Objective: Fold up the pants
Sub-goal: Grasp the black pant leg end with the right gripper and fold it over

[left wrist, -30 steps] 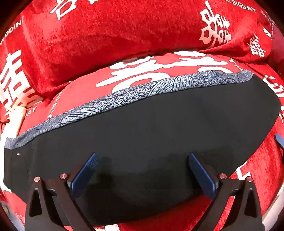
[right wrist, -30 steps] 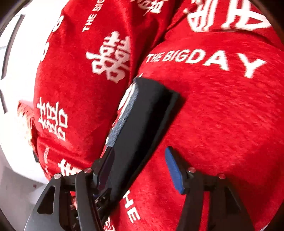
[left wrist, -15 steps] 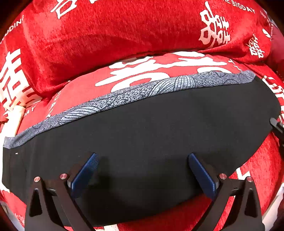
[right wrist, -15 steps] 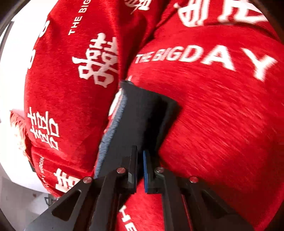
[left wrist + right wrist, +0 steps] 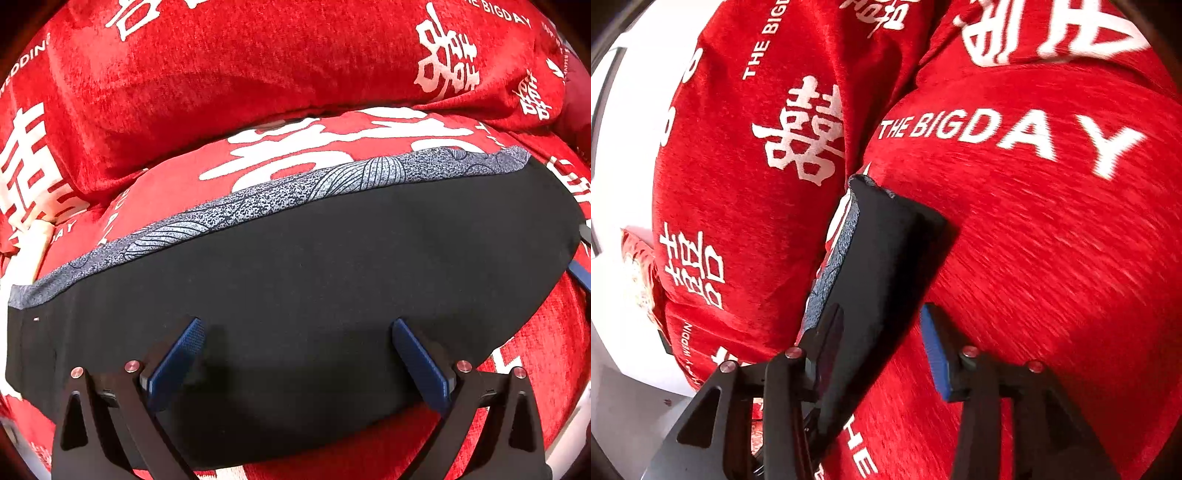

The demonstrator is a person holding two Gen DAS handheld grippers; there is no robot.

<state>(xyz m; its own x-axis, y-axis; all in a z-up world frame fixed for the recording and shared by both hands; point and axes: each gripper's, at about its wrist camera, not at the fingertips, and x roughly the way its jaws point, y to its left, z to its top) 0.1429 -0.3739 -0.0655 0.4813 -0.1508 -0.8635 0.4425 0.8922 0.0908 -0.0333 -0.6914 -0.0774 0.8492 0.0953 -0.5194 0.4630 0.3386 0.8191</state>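
On red cushion (image 5: 258,74), pants (image 5: 314,277) lie folded (both tools released, right (image 5: 882,343) opening).

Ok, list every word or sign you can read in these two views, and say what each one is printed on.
"THE BIGDAY": white print on the red cover, right wrist view.
"BIGDAY": red cover again, top right of the left wrist view; its first word is cut off.
Double-happiness character: white, repeated across the cover.
"EDDIN", "WDDIN", "HE": cut-off fragments at the frame edges.
Pants: no text; grey patterned band only.
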